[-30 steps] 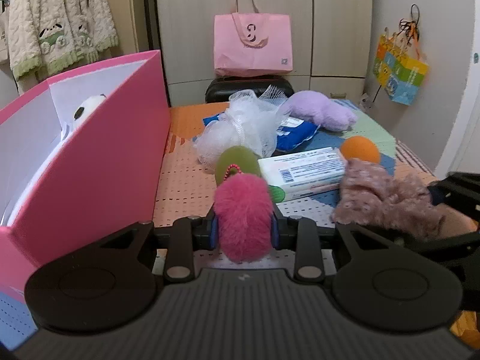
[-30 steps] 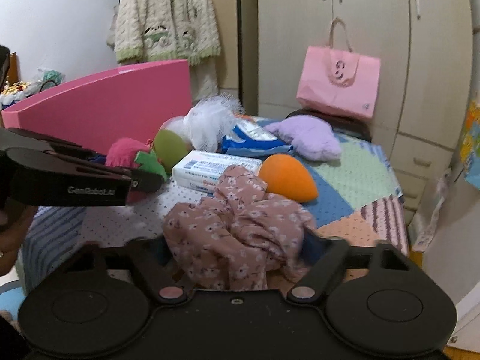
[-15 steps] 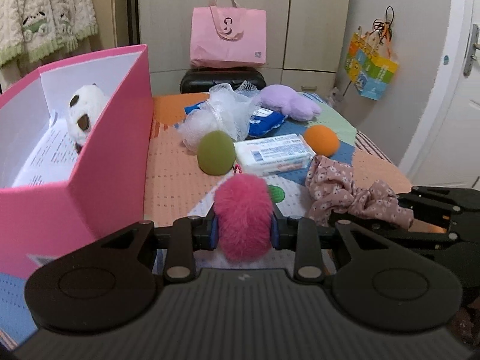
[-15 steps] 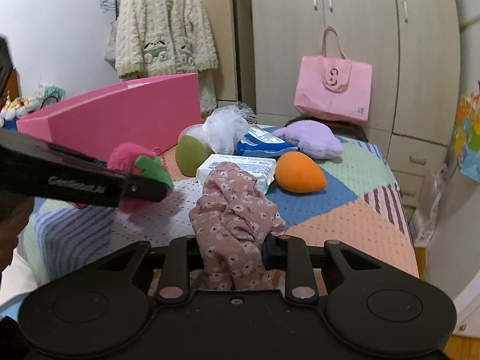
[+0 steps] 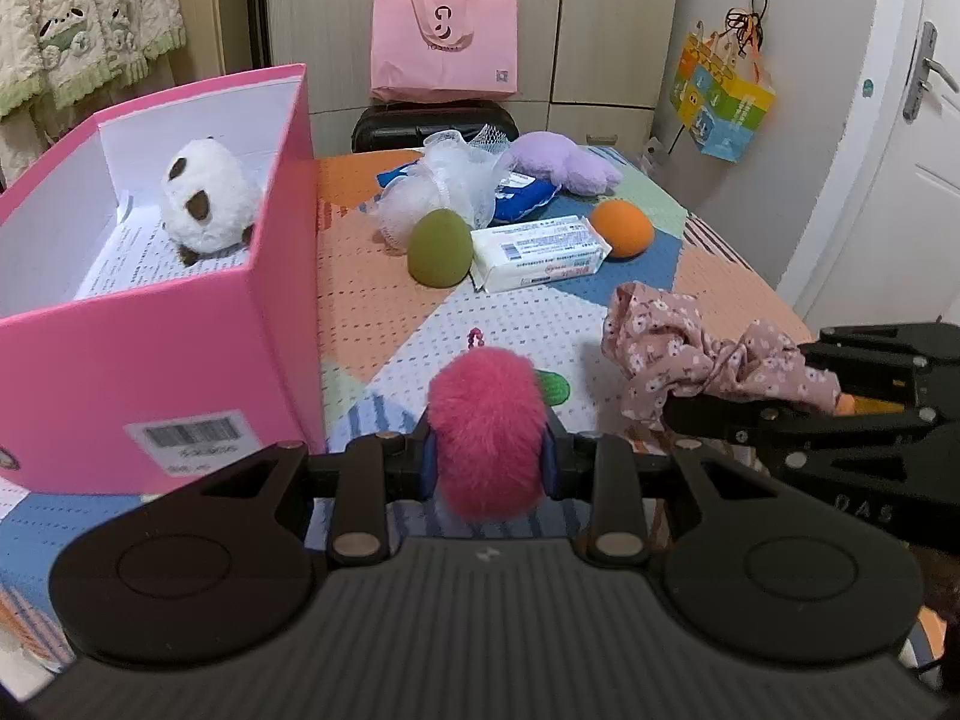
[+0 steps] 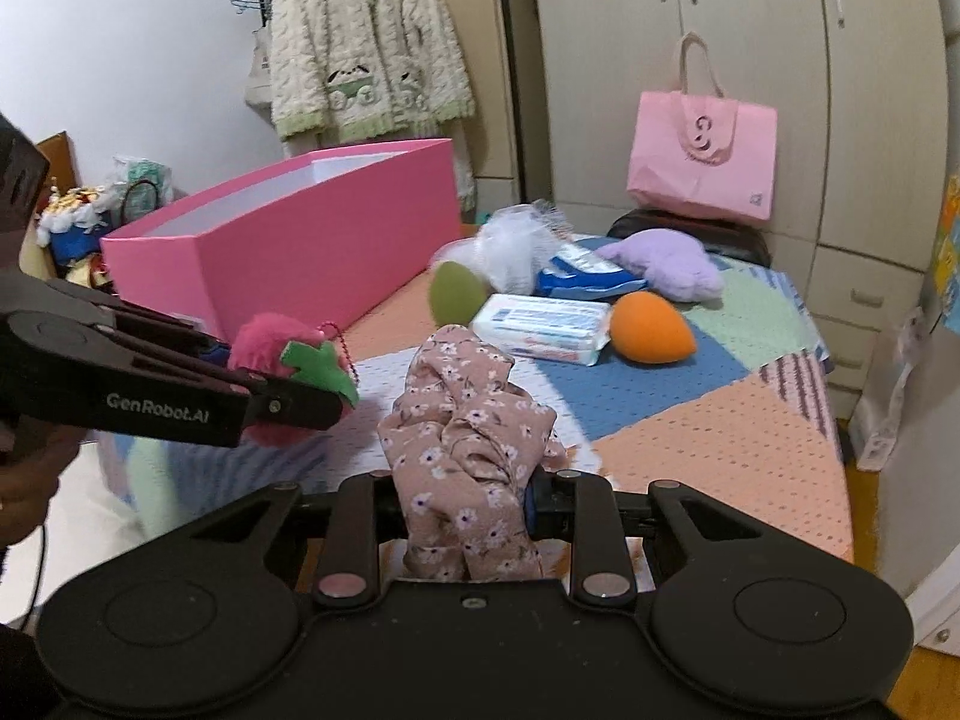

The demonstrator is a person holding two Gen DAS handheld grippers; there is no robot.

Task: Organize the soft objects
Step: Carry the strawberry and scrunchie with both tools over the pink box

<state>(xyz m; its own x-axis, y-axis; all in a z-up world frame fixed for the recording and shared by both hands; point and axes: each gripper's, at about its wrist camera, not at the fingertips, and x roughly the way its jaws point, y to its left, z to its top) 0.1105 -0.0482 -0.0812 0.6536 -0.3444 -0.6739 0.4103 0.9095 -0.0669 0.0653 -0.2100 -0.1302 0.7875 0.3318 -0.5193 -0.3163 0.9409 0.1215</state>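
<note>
Both held items have risen off the patchwork-covered surface (image 5: 384,312) since the earlier frames, and the open pink cardboard box (image 5: 180,360) now shows more of its inside, so the view looks down into it.

So far, one white-and-brown plush panda (image 5: 204,204) sits in the box. The left gripper (image 5: 486,456) is clenched on a fluffy magenta pompom with a green felt leaf (image 5: 483,432), held in the air just beside the box's near corner. The right gripper (image 6: 465,504) grasps a dusty-pink floral fabric scrunchie (image 6: 468,432), also lifted, to the right of the pompom.

Left on the surface, as far as I can judge: a green egg-shaped sponge (image 5: 438,247), an orange egg-shaped sponge (image 5: 623,227), a white mesh bath pouf (image 5: 438,192), a lilac plush pillow (image 5: 564,167) and a white tissue pack (image 5: 540,251). Most of the sorting seems ahead.
</note>
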